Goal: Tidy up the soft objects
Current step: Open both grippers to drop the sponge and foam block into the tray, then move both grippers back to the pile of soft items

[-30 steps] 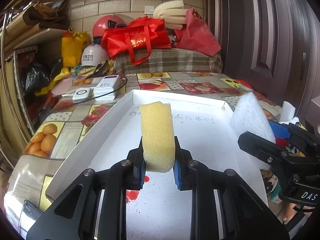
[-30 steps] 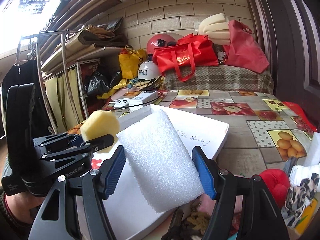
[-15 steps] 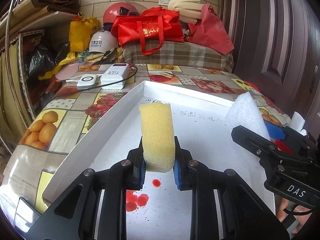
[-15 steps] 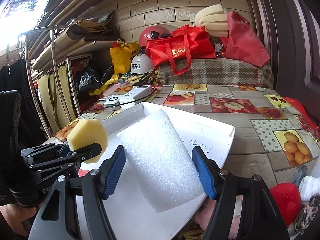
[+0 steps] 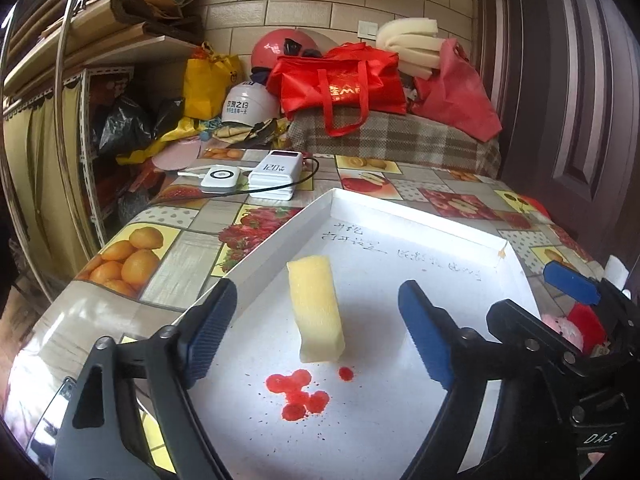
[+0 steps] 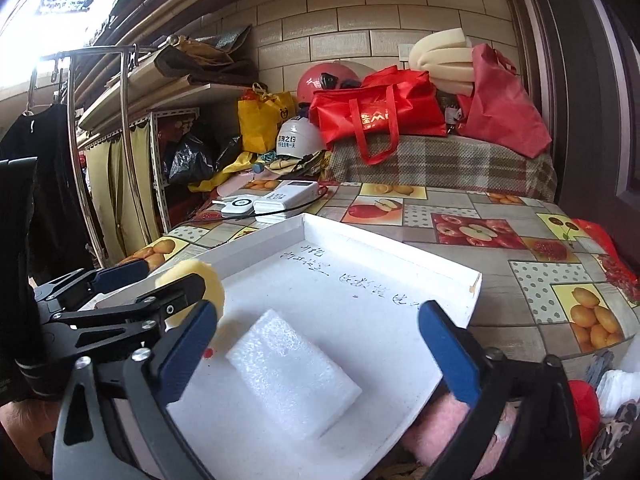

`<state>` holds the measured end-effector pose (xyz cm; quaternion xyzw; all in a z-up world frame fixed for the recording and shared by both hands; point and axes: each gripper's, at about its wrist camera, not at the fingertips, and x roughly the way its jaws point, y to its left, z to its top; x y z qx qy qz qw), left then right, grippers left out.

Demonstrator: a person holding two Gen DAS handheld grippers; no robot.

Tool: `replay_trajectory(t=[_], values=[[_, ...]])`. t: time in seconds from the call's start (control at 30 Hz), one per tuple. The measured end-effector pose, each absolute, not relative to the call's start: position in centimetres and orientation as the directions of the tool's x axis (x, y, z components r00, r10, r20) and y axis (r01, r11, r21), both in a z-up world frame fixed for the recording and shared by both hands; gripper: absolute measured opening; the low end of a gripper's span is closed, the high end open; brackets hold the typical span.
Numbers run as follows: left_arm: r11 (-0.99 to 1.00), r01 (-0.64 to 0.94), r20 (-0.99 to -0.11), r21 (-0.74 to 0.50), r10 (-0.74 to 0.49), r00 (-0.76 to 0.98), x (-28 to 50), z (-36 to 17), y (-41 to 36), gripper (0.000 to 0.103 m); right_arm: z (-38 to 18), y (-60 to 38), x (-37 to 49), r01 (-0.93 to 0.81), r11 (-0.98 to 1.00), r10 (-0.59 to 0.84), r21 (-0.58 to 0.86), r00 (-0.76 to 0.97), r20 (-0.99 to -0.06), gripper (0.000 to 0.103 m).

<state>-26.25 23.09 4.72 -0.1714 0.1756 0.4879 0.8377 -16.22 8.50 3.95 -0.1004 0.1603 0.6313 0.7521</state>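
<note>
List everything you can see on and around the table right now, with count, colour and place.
sponge: one, yellow, in the tray, between the left tool's opening jaws, untouched
foam block: one, white, flat in the tray, between the right tool's opening jaws, untouched
tray: one, white, on the table, red stains and handwriting inside
tablecloth: one, fruit-patterned
power banks: two, white, beyond the tray
helmets: two, one white, one red, at the back
bags: three, two red, one yellow, at the back
left tool: black, blue pads
right tool: black, blue pads
</note>
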Motion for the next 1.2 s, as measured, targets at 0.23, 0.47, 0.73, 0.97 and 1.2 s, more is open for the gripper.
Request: replay_trajectory(t=[0.23,0.47,0.73,0.97,1.2], values=[[0.446,-0.889,-0.43,-0.107,0.785,0.446,-26.6,4.9,22.6,0.095,3.9,8.1,-16.8,-0.982,0.187,0.92,0.027,0.166,-0.354,0.103],[0.439,-0.892,-0.419,-0.106,0.794,0.44,-26.8,5.0,22.5,0.102,3.9,7.8,-16.8,-0.981,0.194,0.921,0.03,0.172,-0.349,0.103],[0.433,-0.893,-0.397,-0.118,0.804,0.443,-27.3,5.1,22.3,0.102,3.9,7.1,-17.2,-0.98,0.197,0.924,0.01,0.182,-0.335,0.103],[0.433,-0.893,-0.371,-0.118,0.815,0.445,-27.5,5.2,21.7,0.102,4.0,5.7,-18.2,-0.983,0.186,0.938,-0.003,0.178,-0.296,0.103],[0.434,-0.89,-0.365,-0.142,0.813,0.455,-27.8,5.4,21.6,0.102,4.4,3.3,-18.5,-0.985,0.174,0.95,-0.002,0.168,-0.262,0.103]])
